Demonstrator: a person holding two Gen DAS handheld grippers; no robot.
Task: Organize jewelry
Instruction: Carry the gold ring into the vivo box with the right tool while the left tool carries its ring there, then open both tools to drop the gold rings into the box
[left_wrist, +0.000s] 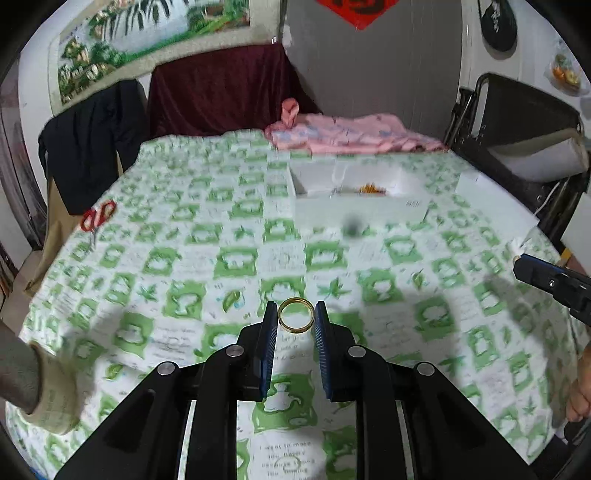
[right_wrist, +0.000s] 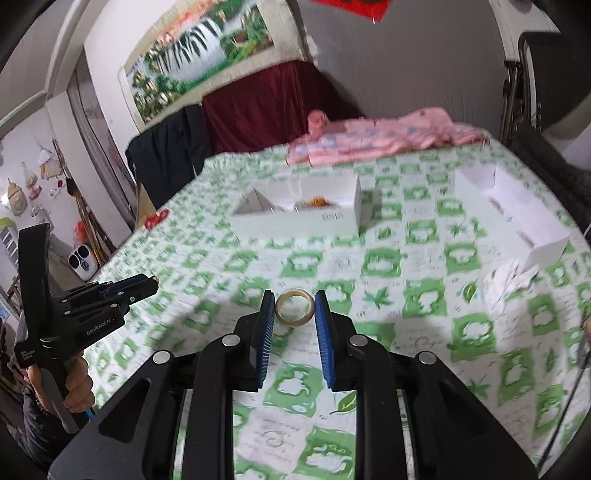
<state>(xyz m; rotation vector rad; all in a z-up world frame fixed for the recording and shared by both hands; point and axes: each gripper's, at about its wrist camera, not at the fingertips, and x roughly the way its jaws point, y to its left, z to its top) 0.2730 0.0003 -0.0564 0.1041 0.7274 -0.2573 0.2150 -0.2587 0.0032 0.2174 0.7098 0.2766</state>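
My left gripper (left_wrist: 296, 316) is shut on a gold ring (left_wrist: 296, 316), held between its blue pads above the green-and-white tablecloth (left_wrist: 236, 258). My right gripper (right_wrist: 294, 309) is shut on a pale jade-coloured ring (right_wrist: 294, 308), also above the cloth. A white open box (left_wrist: 354, 201) with something orange inside stands ahead in the left wrist view, and in the right wrist view (right_wrist: 303, 212). The left gripper shows at the left of the right wrist view (right_wrist: 147, 286); the right gripper's tip shows at the right of the left wrist view (left_wrist: 532, 271).
A second white box (right_wrist: 517, 210) lies at the right with crumpled white paper (right_wrist: 506, 280) beside it. Red scissors (left_wrist: 98, 216) lie at the table's left edge. Pink cloth (left_wrist: 351, 136) lies at the far edge. A small dark blurred object (left_wrist: 352, 227) sits before the box.
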